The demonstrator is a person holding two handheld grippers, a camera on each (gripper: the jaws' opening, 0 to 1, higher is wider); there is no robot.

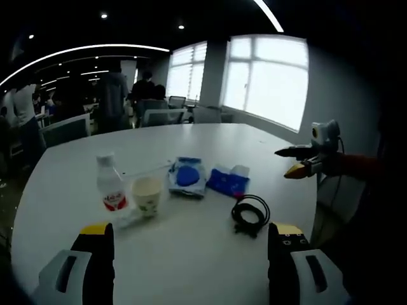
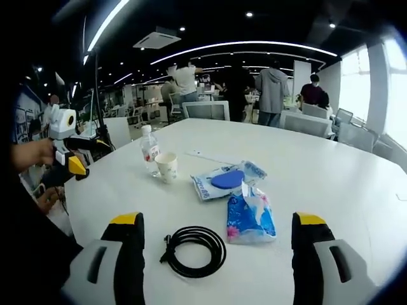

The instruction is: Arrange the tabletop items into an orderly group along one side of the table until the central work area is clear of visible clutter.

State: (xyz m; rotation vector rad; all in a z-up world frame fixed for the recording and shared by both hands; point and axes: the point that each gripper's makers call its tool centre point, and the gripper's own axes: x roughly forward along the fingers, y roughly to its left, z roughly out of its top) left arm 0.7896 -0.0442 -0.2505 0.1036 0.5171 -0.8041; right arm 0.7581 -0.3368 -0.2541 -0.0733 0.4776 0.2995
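From my seat, the windows (image 1: 267, 79) blow out white, ceiling strips (image 2: 254, 46) glare, the room bends at the edges, and far figures look, perhaps, slightly soft.

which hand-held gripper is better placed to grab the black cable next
Right, probably. In the right gripper view the coiled black cable lies just ahead between its open jaws, nearest of all the items. In the left gripper view the cable lies off to the right, farther out.

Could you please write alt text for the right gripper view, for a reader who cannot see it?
A white table holds a coiled black cable, a blue tissue pack, a clear packet with a blue round item, a paper cup and a water bottle. The right gripper is open over the cable; the left gripper hovers at the table's left edge.
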